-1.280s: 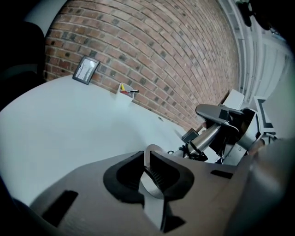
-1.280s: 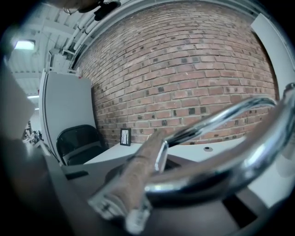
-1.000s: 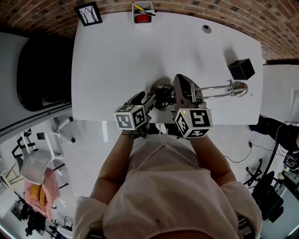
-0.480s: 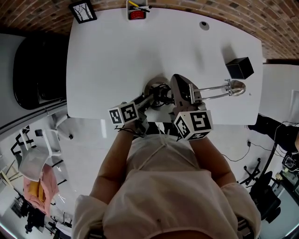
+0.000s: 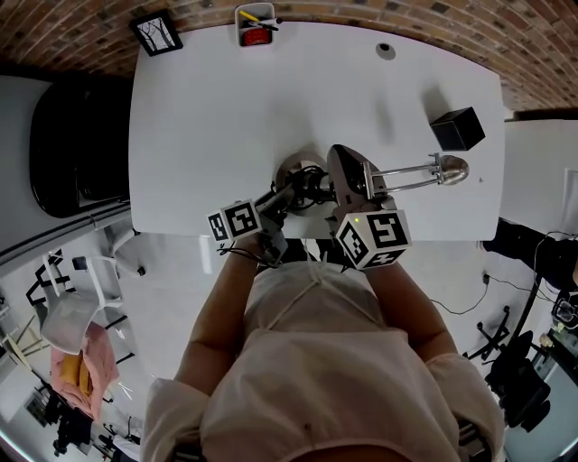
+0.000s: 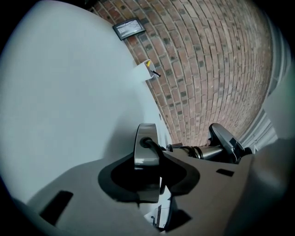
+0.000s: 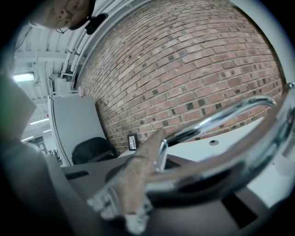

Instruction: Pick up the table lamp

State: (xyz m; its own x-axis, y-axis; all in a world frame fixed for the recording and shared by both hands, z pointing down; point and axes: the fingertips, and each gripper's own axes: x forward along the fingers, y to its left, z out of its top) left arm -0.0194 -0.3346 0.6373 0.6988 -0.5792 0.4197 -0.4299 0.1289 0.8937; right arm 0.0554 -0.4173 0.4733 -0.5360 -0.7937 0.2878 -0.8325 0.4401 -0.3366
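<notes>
Head view shows the table lamp (image 5: 417,169) near the front edge of the white tabletop (image 5: 226,108), its chrome arm reaching toward the right edge. The left tongs (image 5: 289,189) have just been closing, and in the left gripper view they sit half shut on the lamp's round base (image 6: 146,143). The right tongs (image 5: 348,167) are fully pinched on the thin chrome arm (image 7: 216,117)

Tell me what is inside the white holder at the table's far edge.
The white holder contains a red object, a yellow pen and a dark pen. Its bottom cannot be seen: these things and its wall cover it.
</notes>
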